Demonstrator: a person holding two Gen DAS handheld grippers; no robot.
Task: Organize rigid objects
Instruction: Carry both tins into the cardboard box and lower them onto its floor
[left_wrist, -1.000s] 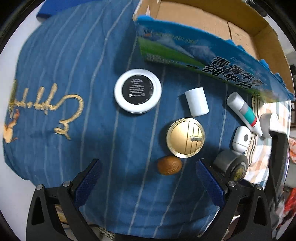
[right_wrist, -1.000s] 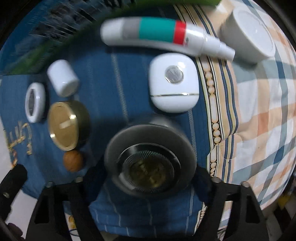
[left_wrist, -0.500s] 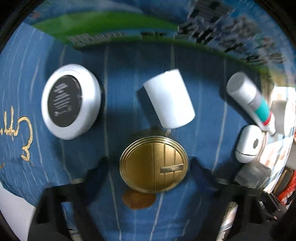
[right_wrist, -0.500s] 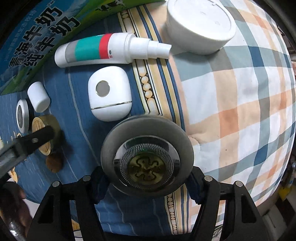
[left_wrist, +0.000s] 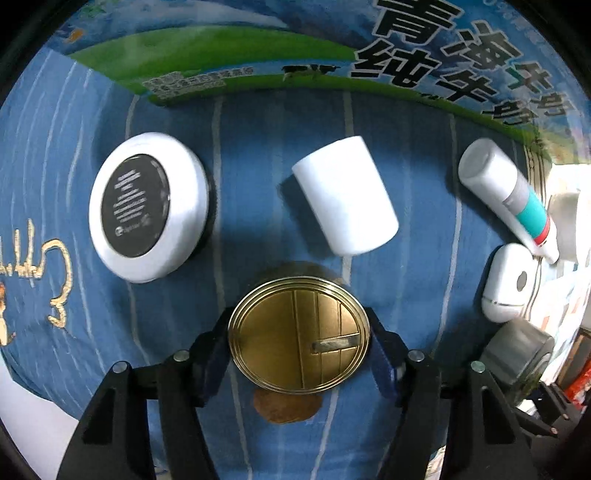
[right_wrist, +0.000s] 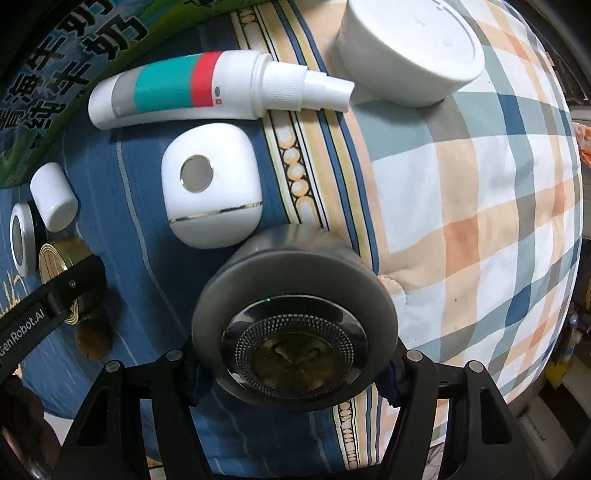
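Now, left gripper (left_wrist: 299, 354) closed snug on the gold tin (left_wrist: 299, 338), blue pads touching its sides at 9 and 3 o'clock. Round lid facing up at the camera, low in the middle, with the small bar on it lying from 9 to 3 o'clock. Brown nut (left_wrist: 286, 408) just under it at 6 o'clock. White cap (left_wrist: 345, 195) at 12 o'clock, lying from 11 to 5. White round compact (left_wrist: 147, 206) at 10 o'clock.

Right gripper (right_wrist: 291, 363) squeezing the gray round shaver (right_wrist: 295, 321), mesh face toward the camera. White pod case (right_wrist: 214, 192) at 11 o'clock, spray bottle (right_wrist: 207, 86) past it, nozzle toward 3.
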